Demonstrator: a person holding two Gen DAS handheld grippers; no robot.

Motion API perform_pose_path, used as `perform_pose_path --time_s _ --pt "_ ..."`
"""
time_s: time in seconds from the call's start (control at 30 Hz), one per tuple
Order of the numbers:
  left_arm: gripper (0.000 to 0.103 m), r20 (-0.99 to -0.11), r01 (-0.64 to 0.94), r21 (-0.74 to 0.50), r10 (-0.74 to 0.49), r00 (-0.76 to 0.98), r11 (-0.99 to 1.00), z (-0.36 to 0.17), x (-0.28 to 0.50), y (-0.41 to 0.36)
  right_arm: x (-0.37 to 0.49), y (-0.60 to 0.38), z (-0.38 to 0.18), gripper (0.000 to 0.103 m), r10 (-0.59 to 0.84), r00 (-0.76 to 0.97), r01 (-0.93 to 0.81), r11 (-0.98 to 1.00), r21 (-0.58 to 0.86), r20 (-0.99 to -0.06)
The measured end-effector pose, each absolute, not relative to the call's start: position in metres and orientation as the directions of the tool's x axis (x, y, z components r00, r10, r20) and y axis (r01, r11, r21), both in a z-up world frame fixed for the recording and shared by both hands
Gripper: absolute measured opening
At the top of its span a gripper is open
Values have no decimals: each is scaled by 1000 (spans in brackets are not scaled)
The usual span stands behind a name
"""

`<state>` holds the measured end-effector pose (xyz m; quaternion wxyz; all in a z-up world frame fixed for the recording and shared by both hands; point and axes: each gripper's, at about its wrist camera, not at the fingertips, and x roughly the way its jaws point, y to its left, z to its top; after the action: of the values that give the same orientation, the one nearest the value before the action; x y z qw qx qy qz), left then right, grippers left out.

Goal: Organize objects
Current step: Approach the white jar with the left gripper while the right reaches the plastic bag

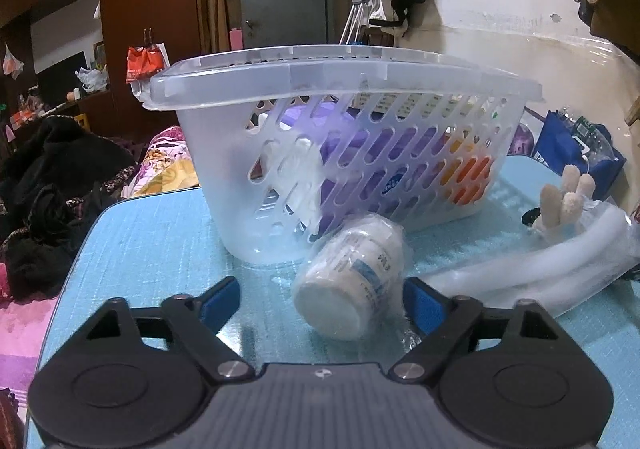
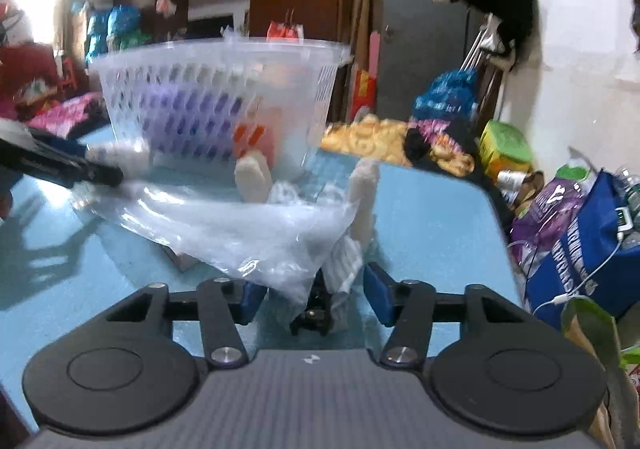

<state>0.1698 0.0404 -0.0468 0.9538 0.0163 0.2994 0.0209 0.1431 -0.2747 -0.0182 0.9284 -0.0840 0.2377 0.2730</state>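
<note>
A white jar wrapped in clear film is seen lying on its side on the blue table, just in front of the slotted basket and between the fingers of the left gripper. Its flat end faces the camera and its long axis runs away toward the basket, roughly in line with the fingers. The jaws are spread wide; the right pad appears to touch the film, while a gap is left on the left side. The left gripper is judged to be the nearer one for this jar, and a closing across its round body would be called for.

The right gripper is held wide as well, with a clear plastic bag of white tubing lying between and beyond its pads near the table's right edge. A small black part sits low between the pads; what it is cannot be made out.

The right wrist view is blurred. The basket's contents are only glimpsed through the slots as purple, orange and white shapes. The jar's label cannot be read.
</note>
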Motion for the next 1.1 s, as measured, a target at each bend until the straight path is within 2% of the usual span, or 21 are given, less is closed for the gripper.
perform_pose_path --time_s 0.07,0.13,0.23,0.3,0.43,0.53,0.63,0.73,1.03,1.07,1.1 --pt "83 -577 -29 44 49 815 999 -48 172 39 136 -279 -11 61 506 719 -568 823 17 -475" --pt "70 -579 -20 27 32 815 999 -48 172 39 135 -275 -11 60 493 723 -569 822 -13 -483" --pt "60 -580 -4 3 5 815 1000 -47 173 38 144 -266 -17 60 461 722 -561 826 -48 -516" --pt "57 -579 7 10 0 815 1000 -48 172 35 147 -266 -18 58 444 733 -542 839 -47 -515" --pt "56 -576 9 13 1 817 1000 -48 171 33 110 -274 -13 59 510 729 -583 812 -23 -457" --pt "55 -574 6 14 3 819 1000 -48 171 31 90 -261 -14 68 536 705 -628 777 -55 -465" --pt "55 -572 8 13 1 820 1000 -48 171 32 92 -243 -16 68 584 651 -673 740 -11 -484" --pt "55 -571 8 7 -2 821 1000 -48 171 33 96 -225 -19 75 555 672 -663 746 -64 -490" --pt "56 -550 9 14 1 835 1000 -46 166 31 85 -248 -14 77 632 602 -702 710 54 -489" --pt "57 -549 6 21 7 836 1000 -46 165 31 85 -250 -13 77 624 617 -689 723 54 -480" --pt "63 -549 -3 34 21 836 999 -47 164 31 86 -251 -13 77 617 625 -681 731 53 -477"
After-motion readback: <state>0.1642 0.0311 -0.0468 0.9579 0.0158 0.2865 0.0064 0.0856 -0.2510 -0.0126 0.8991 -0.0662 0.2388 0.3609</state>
